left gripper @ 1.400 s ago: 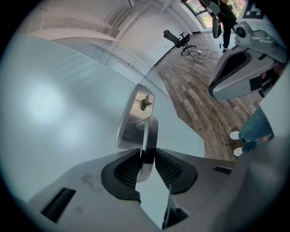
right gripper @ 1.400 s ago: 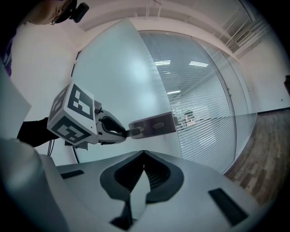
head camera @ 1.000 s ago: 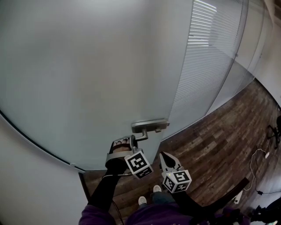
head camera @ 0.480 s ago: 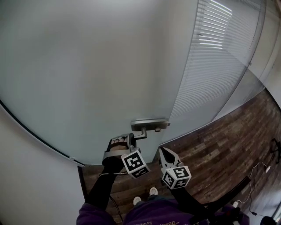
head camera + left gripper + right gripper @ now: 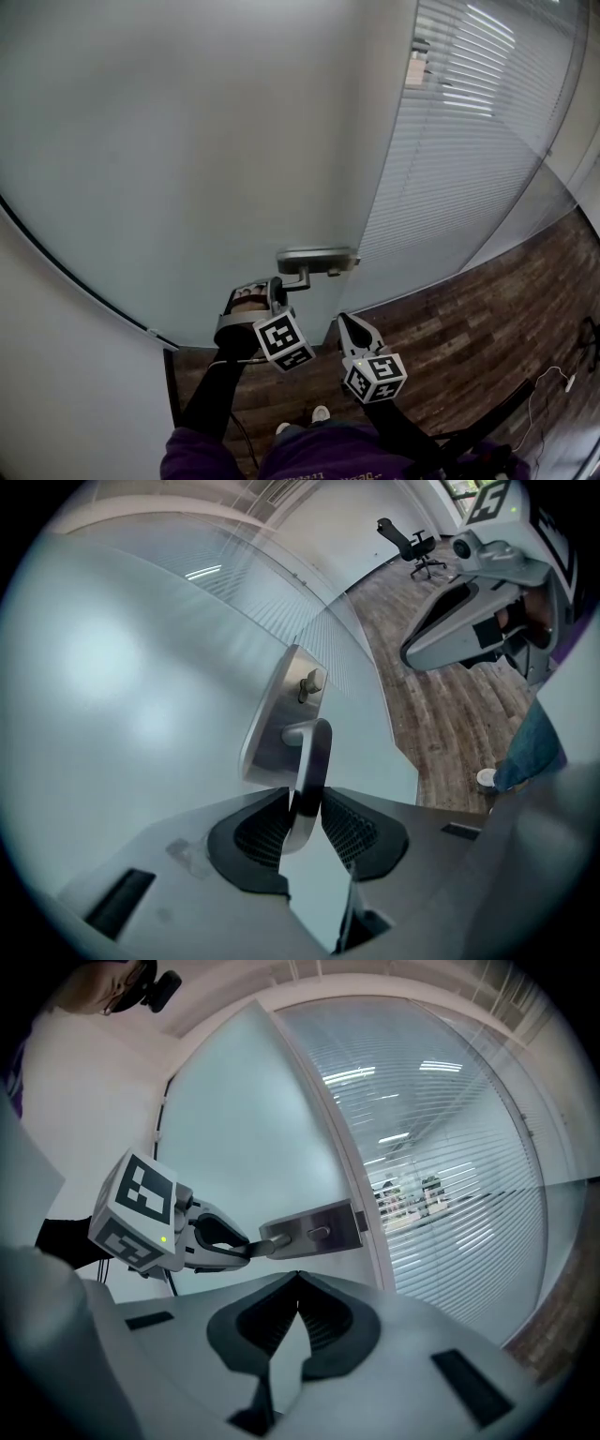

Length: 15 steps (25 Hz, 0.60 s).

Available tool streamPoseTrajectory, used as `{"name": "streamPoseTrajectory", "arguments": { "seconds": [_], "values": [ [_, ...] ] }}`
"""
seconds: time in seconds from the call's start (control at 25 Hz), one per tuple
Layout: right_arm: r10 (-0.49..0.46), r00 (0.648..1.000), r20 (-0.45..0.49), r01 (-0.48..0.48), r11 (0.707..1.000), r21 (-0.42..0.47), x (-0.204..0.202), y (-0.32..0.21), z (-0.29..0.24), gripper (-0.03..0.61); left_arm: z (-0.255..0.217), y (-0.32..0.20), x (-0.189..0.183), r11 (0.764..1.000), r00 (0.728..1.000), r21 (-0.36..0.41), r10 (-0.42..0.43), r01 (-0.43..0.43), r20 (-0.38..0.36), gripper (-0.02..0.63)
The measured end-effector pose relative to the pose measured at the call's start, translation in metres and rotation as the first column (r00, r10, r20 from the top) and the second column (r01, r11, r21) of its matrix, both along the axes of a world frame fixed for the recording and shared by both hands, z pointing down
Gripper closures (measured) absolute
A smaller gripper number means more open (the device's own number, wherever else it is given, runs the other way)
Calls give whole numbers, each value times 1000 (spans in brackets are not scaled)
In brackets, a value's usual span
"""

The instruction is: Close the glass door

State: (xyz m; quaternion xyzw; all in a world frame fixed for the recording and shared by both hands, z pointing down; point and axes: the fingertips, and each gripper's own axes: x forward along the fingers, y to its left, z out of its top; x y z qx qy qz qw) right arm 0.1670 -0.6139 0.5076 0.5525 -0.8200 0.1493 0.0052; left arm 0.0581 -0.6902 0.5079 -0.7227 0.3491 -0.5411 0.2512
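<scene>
The frosted glass door (image 5: 187, 141) fills the upper left of the head view. Its metal handle plate (image 5: 317, 259) carries a lever handle (image 5: 298, 278) that points down toward me. My left gripper (image 5: 283, 289) is shut on that lever. In the left gripper view the lever handle (image 5: 309, 761) stands between the ribbed pads (image 5: 264, 829), pressed from both sides, with the handle plate (image 5: 272, 719) behind it. My right gripper (image 5: 352, 330) hangs to the right of the lever, below the door edge, shut and empty. In the right gripper view its jaws (image 5: 298, 1281) meet, and beyond them the left gripper (image 5: 214, 1239) grips the lever.
A glass partition with white blinds (image 5: 469, 141) stands right of the door edge. Dark wood floor (image 5: 450, 319) runs beneath it, with cables (image 5: 555, 386) at the far right. A white wall (image 5: 56, 375) borders the door on the left. An office chair (image 5: 415, 544) stands far off.
The door has swung with my left gripper on the lever. The blinds partition now fills more of the right side and less floor shows. Both grippers have shifted slightly up in the head view.
</scene>
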Motion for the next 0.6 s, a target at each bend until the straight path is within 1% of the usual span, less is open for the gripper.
{"name": "streamPoseTrajectory", "arguments": {
  "seconds": [0.12,0.24,0.6],
  "values": [
    [-19,1000,17,19,1000,-3,-6,-7,5,581,7,-12,-5,1000,1000,-3,-18,18,1,514],
    [-28,999,20,28,1000,3,2,-10,0,581,1,-18,1,999,999,-3,-33,33,-1,514],
    [-22,1000,20,22,1000,14,11,-15,2,581,3,-21,5,999,999,-14,-51,51,-17,514]
  ]
}}
